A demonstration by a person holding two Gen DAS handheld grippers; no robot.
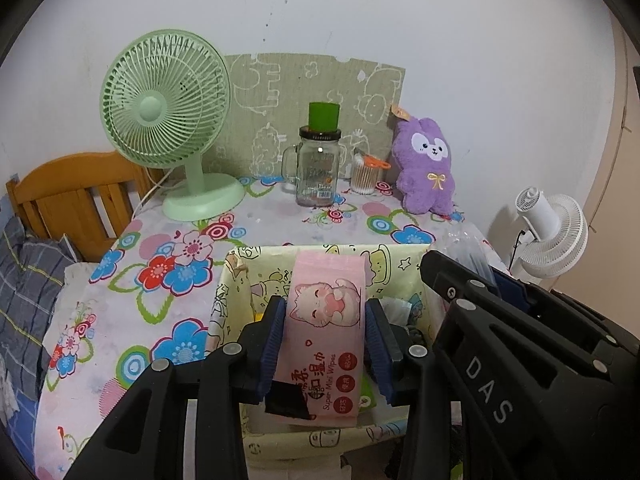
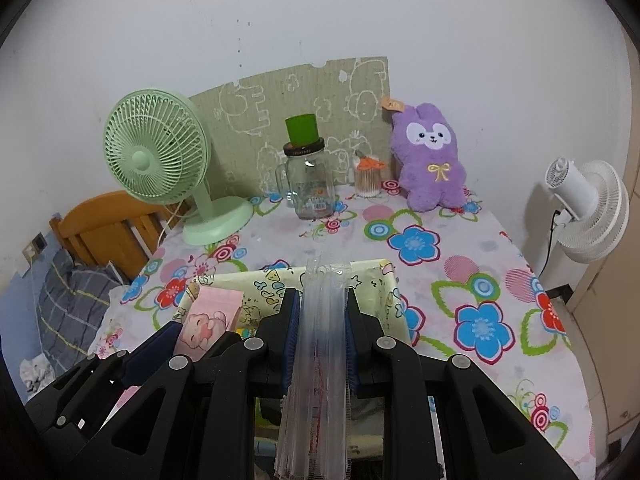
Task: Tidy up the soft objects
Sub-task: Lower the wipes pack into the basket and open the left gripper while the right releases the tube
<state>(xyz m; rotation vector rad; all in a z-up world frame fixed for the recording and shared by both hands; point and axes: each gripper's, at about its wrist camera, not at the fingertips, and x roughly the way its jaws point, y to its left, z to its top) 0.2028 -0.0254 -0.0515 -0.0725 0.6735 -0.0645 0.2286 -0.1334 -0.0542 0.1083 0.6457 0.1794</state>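
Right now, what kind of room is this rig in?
Probably a bedroom at home: a wooden bed frame with plaid bedding sits beside a table with a floral cloth, holding a green desk fan and a purple plush toy.

Basket (image 1: 236,280) interior mostly hidden behind wipes pack (image 1: 326,320) & left claw (image 1: 326,344). Clear plastic packet (image 2: 320,352): contents unreadable, btm cut by frame edge. Jar (image 1: 318,172) label too small to read. Bed (image 1: 28,272) cropped at left.

A plain white wall (image 2: 320,20) stands behind the flower-patterned table cover (image 2: 460,248); an orange wooden bed frame (image 1: 76,196) is at the table's left edge.
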